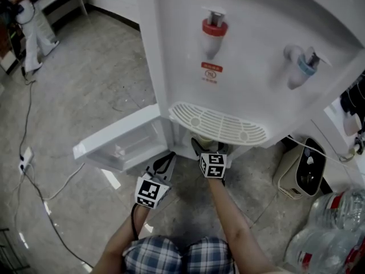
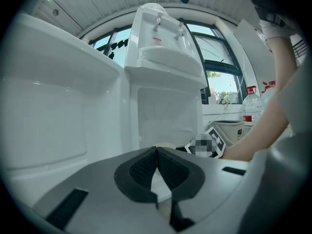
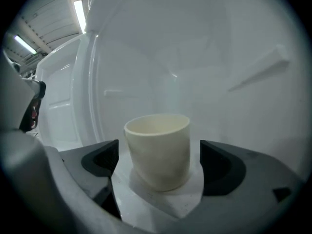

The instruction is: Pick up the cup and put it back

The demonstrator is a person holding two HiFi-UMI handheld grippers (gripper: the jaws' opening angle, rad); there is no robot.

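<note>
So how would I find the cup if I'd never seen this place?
Look for the big white water dispenser with one red tap and one blue tap. Under its drip tray the little door hangs open, and the cup stands upright inside that cupboard. It is plain cream, no handle showing, against all-white walls.

One white floor-standing water dispenser [image 1: 256,44] with one red tap [image 1: 214,30] and one blue tap [image 1: 307,67], one cream round cup [image 3: 158,147], and two grey handheld grippers: left gripper [image 2: 157,155], right gripper [image 3: 158,164].
</note>
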